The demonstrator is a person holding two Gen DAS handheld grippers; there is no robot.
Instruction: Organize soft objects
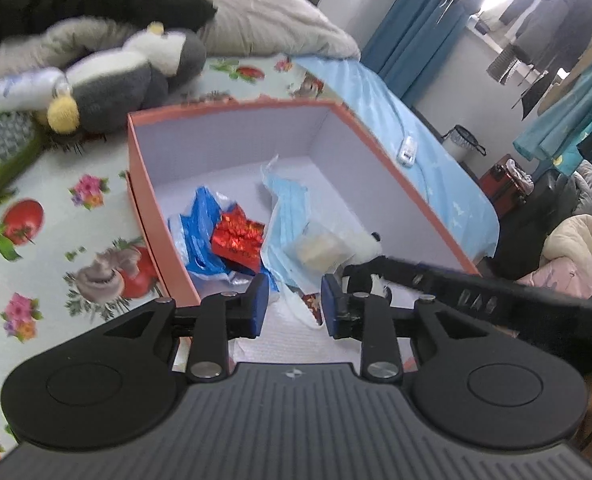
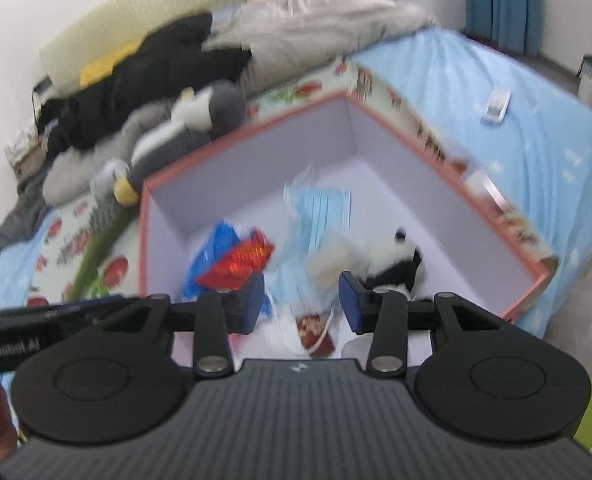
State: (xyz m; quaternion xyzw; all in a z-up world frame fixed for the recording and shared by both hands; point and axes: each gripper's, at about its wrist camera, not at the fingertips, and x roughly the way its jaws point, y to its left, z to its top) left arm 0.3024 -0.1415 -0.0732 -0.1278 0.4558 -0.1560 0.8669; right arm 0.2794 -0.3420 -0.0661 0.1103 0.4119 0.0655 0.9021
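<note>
both grippers, left gripper point(image 1: 290, 304) and right gripper point(image 2: 302, 302), part open, holding nothing; panda plush point(image 2: 396, 264) lies in pink box point(image 2: 248, 152), right side; light, squashy, probably; pinch its body.

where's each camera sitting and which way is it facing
Left wrist: sits on the left gripper, facing forward and down into the pink box on the bed; its own open fingers show, and the right gripper's black arm crosses at right.
Right wrist: sits on the right gripper, facing down into the same box; its open fingers show, the left gripper's body at left.
Shared: the box, blue bag, red packet, face masks, toy panda, grey plush penguin.
</note>
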